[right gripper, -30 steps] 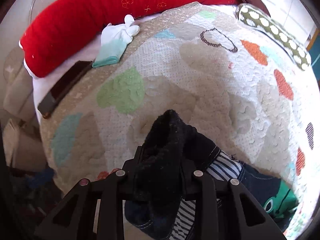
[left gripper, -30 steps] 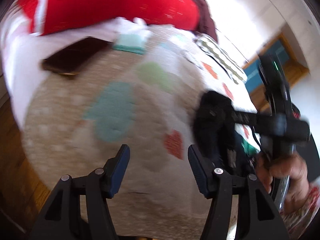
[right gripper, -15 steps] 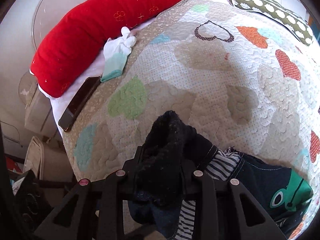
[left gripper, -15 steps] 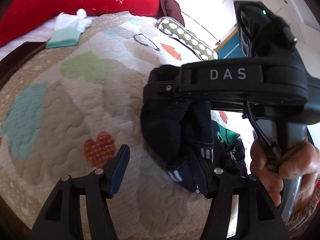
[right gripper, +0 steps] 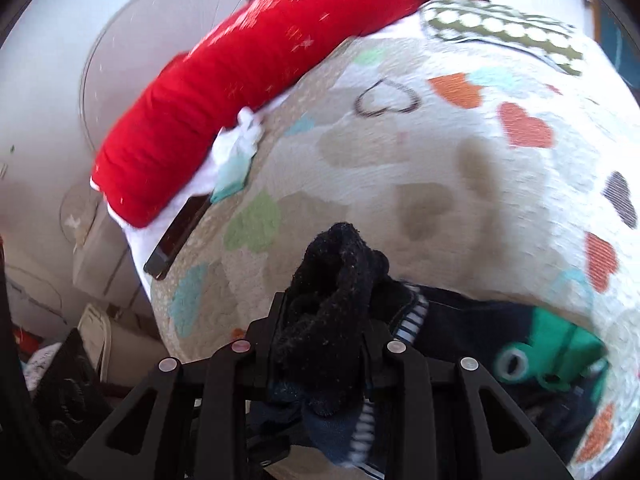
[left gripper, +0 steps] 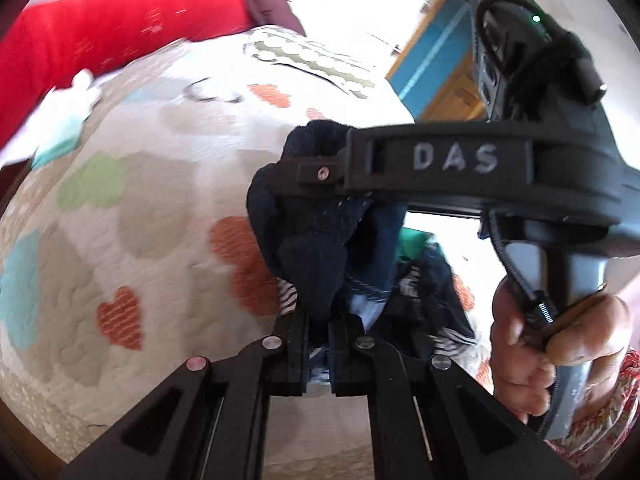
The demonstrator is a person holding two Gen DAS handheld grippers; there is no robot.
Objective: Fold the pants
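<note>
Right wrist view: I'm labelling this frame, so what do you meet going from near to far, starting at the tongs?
Right tongs shut on the dark pants → green heart patch on the quilt → white and mint cloth → red bolster.

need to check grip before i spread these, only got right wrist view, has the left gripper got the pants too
Observer: Yes, the left gripper is shut on the pants, low on the bunch.
Operator: how close are the two grippers
Observer: The right gripper clamps the same bunch just above the left one.
Operator: my hand near the cloth
Observer: No, the hand sits on the handle, right of the pants.
</note>
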